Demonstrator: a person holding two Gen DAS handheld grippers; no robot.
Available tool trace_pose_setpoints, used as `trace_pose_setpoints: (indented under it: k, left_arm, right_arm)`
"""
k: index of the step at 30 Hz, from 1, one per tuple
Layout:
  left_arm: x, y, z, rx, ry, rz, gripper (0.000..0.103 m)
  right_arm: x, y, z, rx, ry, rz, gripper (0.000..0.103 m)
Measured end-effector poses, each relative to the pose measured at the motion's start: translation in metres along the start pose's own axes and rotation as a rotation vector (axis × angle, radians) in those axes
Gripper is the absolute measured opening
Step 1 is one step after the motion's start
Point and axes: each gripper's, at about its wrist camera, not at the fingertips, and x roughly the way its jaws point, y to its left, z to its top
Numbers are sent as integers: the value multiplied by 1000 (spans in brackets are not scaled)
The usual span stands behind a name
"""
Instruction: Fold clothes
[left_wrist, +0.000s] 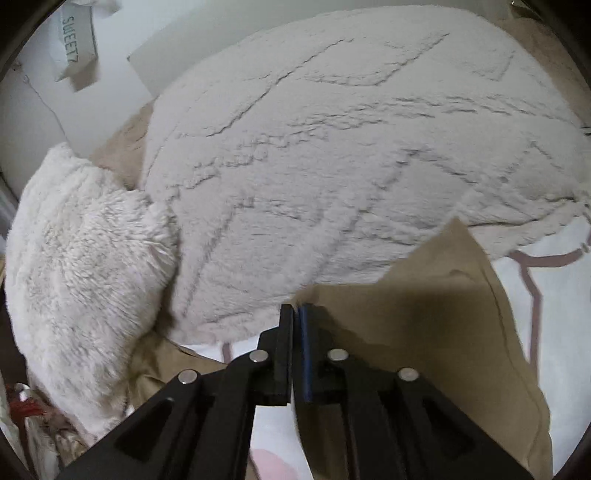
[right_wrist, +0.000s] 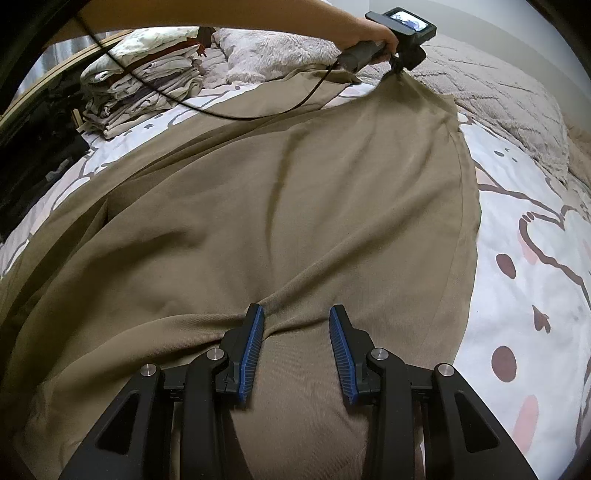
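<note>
Spreading across the middle of the bed, the olive-brown garment (right_wrist: 295, 206) lies mostly flat on the cartoon-print sheet (right_wrist: 524, 258), with long soft creases running through its centre and a hemmed edge curving down the side nearest the sheet's bare part.

The left gripper (left_wrist: 293, 314) has its two fingers pressed together on a corner of the garment (left_wrist: 436, 295), which is lifted off the sheet (left_wrist: 554, 280) and hangs from the clamped tips. In the right wrist view that same gripper (right_wrist: 397, 68) shows at the far end of the bed, the person's hand (right_wrist: 373, 37) around its handle, pinching the garment's far corner so the cloth rises to a peak there. A black cable (right_wrist: 258, 112) trails from it over the fabric.

The right gripper (right_wrist: 296, 314) is wide open above the near part of the garment. Its left blue-padded finger (right_wrist: 253, 347) touches a bunched fold; the other finger stands apart, with nothing held between them.

Beyond the lifted corner a grey textured blanket (left_wrist: 332, 147) covers the far side of the bed, with a white fluffy throw (left_wrist: 85, 266) beside it. A stack of folded clothes (right_wrist: 140, 92) sits at the bed's far left corner.
</note>
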Motion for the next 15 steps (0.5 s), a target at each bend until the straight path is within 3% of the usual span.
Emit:
trace_pose_setpoints:
  k: [1,2,3,6,10,15]
  left_arm:
    - [4,5,0,-3,18,-4,27]
    - [3,9,-1,-13,26,-8,59]
    - [0,13,-3,-22,16,-11,85]
    - [-20,26,-13,-20,-27,-40,88]
    - [-55,45,-40,17,-13,-161,88]
    - [-120,47,-132,128,25,-262,88]
  right_arm:
    - [0,-1,0,2,0,3,37]
    - [0,-1,0,4,0,5,37]
    - [1,-1,0,5,0,7,37]
    - [1,-1,0,1,-1,4,38]
    - [0,1,-1,-6,-2,-5,37]
    - [0,1,0,-5,-5,-6,37]
